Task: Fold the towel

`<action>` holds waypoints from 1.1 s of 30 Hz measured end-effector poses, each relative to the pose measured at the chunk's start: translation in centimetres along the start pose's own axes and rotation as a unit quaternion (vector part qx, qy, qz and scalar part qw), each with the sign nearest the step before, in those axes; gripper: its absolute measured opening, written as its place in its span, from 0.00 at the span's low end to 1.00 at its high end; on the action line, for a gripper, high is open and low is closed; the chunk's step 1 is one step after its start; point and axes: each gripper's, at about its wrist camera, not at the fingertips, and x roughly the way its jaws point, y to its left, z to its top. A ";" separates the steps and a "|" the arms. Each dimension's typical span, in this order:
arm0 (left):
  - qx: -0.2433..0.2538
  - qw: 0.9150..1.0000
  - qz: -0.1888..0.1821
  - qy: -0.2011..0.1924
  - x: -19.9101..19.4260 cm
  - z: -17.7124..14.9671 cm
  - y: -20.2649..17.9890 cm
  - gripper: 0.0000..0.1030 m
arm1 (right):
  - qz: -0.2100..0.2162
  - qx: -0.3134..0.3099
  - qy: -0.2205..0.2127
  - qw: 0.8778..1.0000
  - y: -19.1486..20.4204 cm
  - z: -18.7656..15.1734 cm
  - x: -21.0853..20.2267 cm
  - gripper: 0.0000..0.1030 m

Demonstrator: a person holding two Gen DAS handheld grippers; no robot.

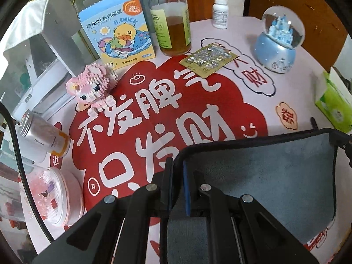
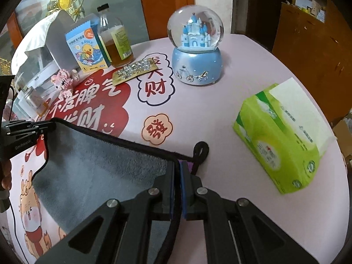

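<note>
A grey towel (image 1: 275, 180) with a black hem is held lifted above the pink and red tablecloth (image 1: 154, 114). My left gripper (image 1: 177, 165) is shut on the towel's near-left corner. My right gripper (image 2: 178, 167) is shut on the opposite corner of the towel (image 2: 99, 165), by its black hanging loop (image 2: 201, 151). The left gripper also shows at the left edge of the right wrist view (image 2: 47, 127), pinching the far corner. The top hem runs taut between the two grippers; the rest hangs down below them.
Along the table's back stand a duck-print box (image 1: 118, 33), a bottle of amber liquid (image 1: 171, 22), a white pill bottle (image 1: 220, 13), a foil blister pack (image 1: 209, 59) and a blue snow globe (image 1: 279, 41). A green tissue pack (image 2: 283, 138) lies right. A pink block figure (image 1: 92, 85), a can (image 1: 44, 134) and a round tub (image 1: 55, 195) sit left.
</note>
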 end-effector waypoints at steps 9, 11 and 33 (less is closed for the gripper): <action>-0.070 0.997 0.012 -0.022 -0.4 0.3 1.7 0.96 | -0.018 0.020 -0.003 1.000 -0.3 0.4 0.0 0.38; -0.086 0.996 0.001 -0.019 -0.9 0.3 2.2 0.98 | -0.010 0.029 -0.016 0.999 -0.6 0.3 -1.0 0.47; -0.124 0.990 -0.014 -0.069 -17.5 -9.6 -1.1 0.99 | 0.045 -0.025 -0.021 0.998 7.0 -4.9 -9.9 0.48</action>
